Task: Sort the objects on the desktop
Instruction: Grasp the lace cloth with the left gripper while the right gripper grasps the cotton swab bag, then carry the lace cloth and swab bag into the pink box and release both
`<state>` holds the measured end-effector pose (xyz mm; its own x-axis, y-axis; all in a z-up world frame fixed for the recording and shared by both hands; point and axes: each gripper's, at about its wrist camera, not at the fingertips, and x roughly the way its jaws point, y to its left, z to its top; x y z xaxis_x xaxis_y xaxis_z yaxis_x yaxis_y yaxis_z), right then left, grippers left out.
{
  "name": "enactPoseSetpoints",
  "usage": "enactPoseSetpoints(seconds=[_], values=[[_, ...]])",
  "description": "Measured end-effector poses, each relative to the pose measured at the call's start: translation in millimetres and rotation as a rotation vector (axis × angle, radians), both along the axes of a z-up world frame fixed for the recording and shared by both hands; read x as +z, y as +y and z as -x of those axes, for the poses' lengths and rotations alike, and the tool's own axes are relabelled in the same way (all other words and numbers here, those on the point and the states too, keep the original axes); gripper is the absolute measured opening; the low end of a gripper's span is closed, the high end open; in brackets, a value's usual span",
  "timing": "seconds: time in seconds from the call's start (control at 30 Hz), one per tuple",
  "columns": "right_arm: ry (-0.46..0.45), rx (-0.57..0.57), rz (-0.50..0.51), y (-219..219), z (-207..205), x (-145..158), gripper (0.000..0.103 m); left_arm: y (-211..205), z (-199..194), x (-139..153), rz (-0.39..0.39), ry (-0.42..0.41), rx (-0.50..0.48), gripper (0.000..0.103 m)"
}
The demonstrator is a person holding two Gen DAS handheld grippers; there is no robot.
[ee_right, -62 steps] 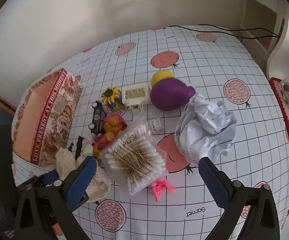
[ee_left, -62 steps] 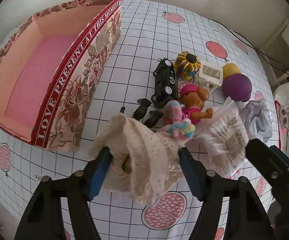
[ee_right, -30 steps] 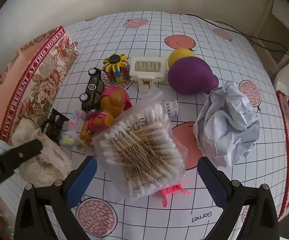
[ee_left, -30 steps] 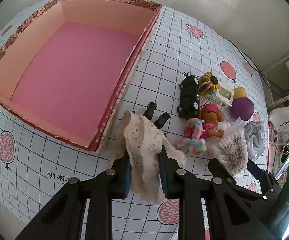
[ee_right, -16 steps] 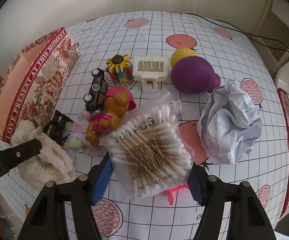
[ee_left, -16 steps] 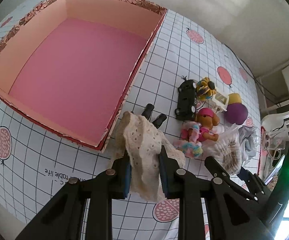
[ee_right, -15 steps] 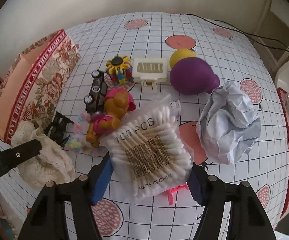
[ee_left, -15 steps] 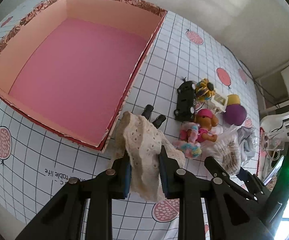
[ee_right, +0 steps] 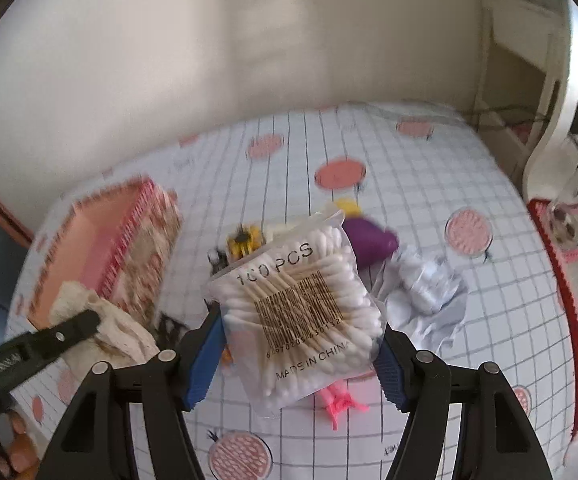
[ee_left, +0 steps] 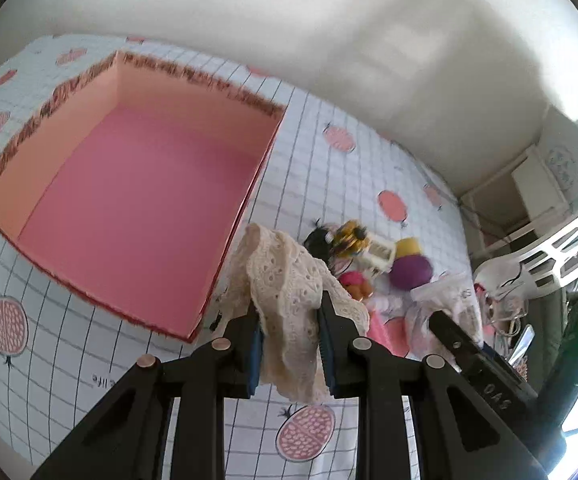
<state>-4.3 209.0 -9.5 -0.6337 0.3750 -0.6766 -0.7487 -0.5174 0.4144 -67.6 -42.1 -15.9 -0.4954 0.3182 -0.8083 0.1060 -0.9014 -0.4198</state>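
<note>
So both tools are loaded. My left gripper is pinched nearly closed on the lace cloth, which drapes over and between the pads. My right gripper has just been closing, and now clamps at mid-width on the cotton swab bag, with the bag between the pads and clear of the tablecloth.

Key relation: the pink box sits open-topped and bare inside, at about 10 o'clock from the left gripper in the left wrist view, its near corner just beside the cloth. From the right gripper it lies around 10 o'clock too, but further off, with the left tool and the cloth in between. I judge the left hand is nearer, so the cloth should go in first. The box's long axis looks to run away from me up-left, though fisheye warp makes that unsure.

The remaining toys stay clustered at 1 o'clock of the left gripper.
</note>
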Motion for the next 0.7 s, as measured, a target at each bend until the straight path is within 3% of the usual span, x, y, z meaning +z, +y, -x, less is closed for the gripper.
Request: enactPoseSetpoints(seconds=[0.17, 0.37, 0.7], values=[[0.094, -0.065, -0.075, 0, -15, 23, 0.07, -3, -5, 26, -0.019, 0.13, 0.003, 0.025], [0.139, -0.099, -0.082, -2, -15, 32, 0.07, -5, -3, 53, 0.038, 0.261, 0.052, 0.025], [0.167, -0.043, -0.091, -25, 31, 49, 0.07, -53, -1, 61, 0.041, 0.284, 0.197, 0.025]])
